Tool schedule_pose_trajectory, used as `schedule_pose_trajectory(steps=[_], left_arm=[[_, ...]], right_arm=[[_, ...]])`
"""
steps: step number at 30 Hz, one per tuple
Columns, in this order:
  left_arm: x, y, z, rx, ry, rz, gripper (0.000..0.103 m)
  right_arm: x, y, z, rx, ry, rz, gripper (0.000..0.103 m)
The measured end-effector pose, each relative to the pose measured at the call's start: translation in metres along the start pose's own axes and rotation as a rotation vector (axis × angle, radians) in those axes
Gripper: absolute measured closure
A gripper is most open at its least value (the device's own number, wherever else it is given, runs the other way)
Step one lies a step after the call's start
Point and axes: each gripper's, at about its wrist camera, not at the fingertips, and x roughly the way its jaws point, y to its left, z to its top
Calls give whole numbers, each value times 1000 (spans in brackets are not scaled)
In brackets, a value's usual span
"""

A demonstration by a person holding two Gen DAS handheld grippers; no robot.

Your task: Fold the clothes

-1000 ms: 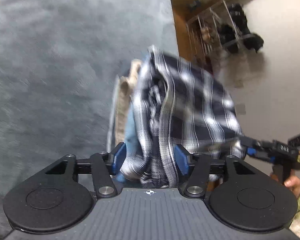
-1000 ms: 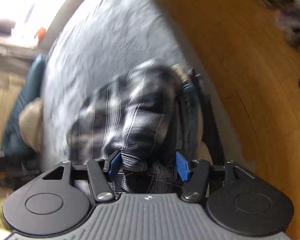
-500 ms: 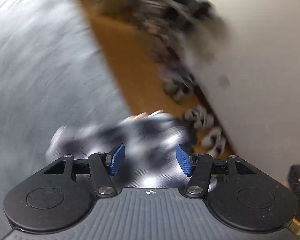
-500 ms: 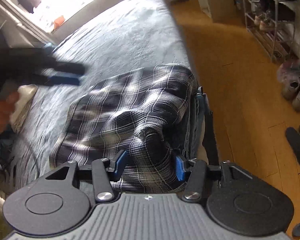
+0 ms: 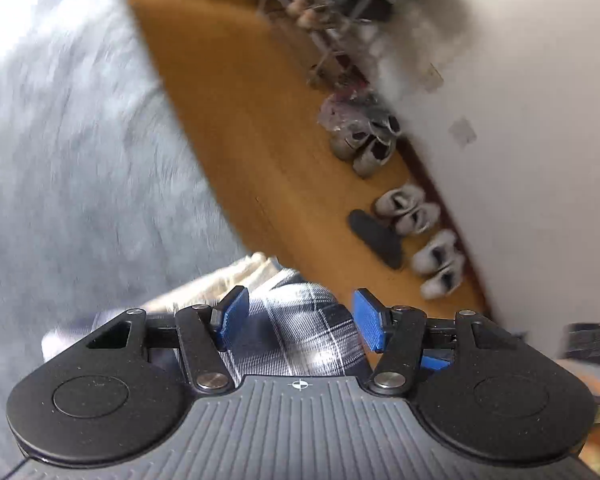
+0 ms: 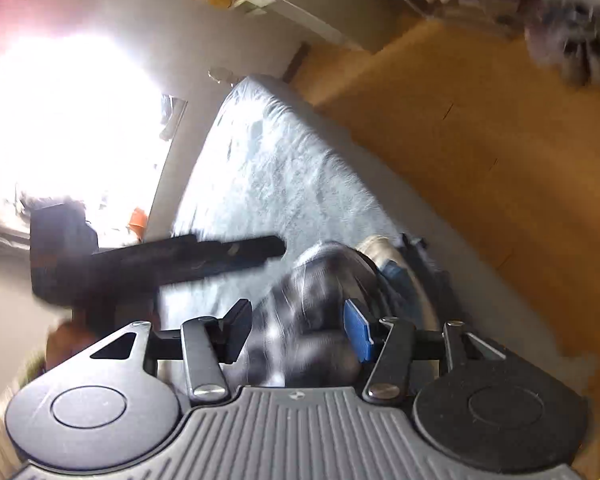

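Note:
A folded black-and-white plaid garment (image 5: 296,328) lies on top of a stack of folded clothes at the edge of a grey bed (image 5: 68,160). My left gripper (image 5: 300,316) is open above it, its blue pads apart and not touching the cloth. In the right wrist view the same plaid garment (image 6: 316,300) lies below my right gripper (image 6: 300,328), which is open with its pads apart. Beige and blue folded clothes (image 6: 384,256) show under the plaid one. The left gripper (image 6: 160,260) crosses the right wrist view as a dark blur.
A wooden floor (image 5: 268,128) runs beside the bed. Several shoes and slippers (image 5: 404,216) line the white wall (image 5: 520,160). A shoe rack (image 5: 328,12) stands further back. A bright window (image 6: 68,128) lies beyond the bed's far end.
Both grippers have let go of the plaid garment and opened. It now rests on the stack. Both grippers have lifted and swung away, the views blurred by motion.

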Motion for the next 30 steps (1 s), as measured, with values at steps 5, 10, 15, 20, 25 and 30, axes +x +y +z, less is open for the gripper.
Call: schedule_pose_trajectory(steps=[5, 10, 15, 20, 25, 30], left_arm=[[-10, 14, 5, -20, 16, -40, 45], [0, 4, 14, 80, 87, -72, 42], [14, -17, 25, 223, 133, -5, 40], [24, -37, 38, 388, 131, 68, 40], [23, -22, 45, 336, 121, 71, 40], [29, 3, 46, 215, 163, 14, 40]], right_arm=[[46, 13, 11, -76, 73, -72, 48], [57, 51, -12, -334, 55, -170, 69], [67, 86, -46, -599, 22, -265, 70], [74, 92, -55, -615, 0, -325, 57], [59, 44, -20, -148, 5, -202, 42], [78, 24, -1, -32, 67, -148, 40]])
